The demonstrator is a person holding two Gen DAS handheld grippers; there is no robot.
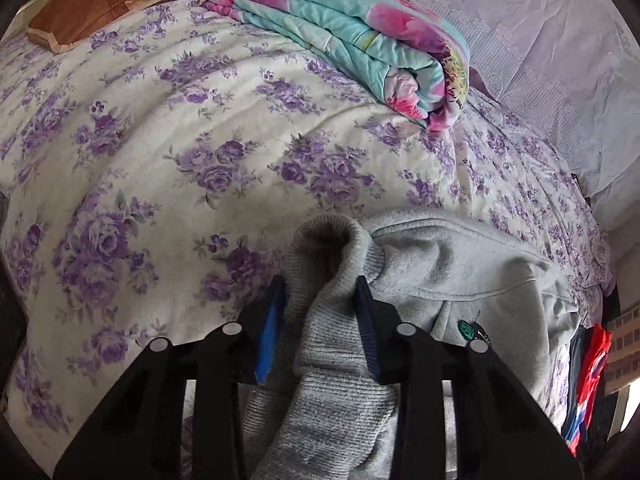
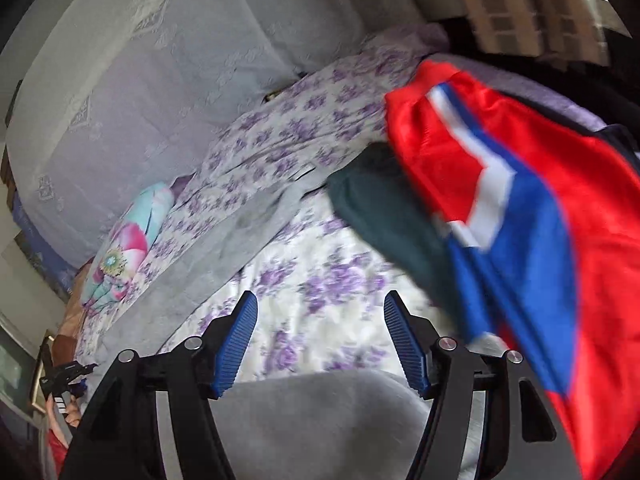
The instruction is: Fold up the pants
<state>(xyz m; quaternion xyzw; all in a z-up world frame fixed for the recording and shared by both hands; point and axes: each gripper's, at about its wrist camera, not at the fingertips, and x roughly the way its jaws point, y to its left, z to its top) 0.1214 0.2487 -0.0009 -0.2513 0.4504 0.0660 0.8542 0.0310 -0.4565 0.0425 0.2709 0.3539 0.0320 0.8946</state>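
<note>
1. Left wrist view: left gripper (image 1: 320, 300) angled steeply down toward the bed, jaws pinching the ribbed waistband of the grey pants (image 1: 460, 264), bunched fabric standing up between the blue pads (image 1: 269, 336).
2. Rest of the grey pants spread to the right over the floral bedsheet (image 1: 160, 152), small green emblem (image 1: 466, 328) showing just right of the right finger.
3. Far side: folded turquoise-and-pink quilt (image 1: 352, 36) on the sheet, brown cushion (image 1: 76, 12) at far left.
4. Right wrist view: right gripper (image 2: 320, 344) tilted down less steeply, jaws spread with nothing between them, only sheet visible in the gap.
5. Grey pants (image 2: 248, 224) stretched diagonally from near left to mid-scene, another grey fold low between the fingers.
6. Right side: red, white and blue garment (image 2: 540, 184), blurred, overlapping a dark green cloth (image 2: 384, 216).
7. Far left: pale lace cover (image 2: 160, 80) behind the sheet.
</note>
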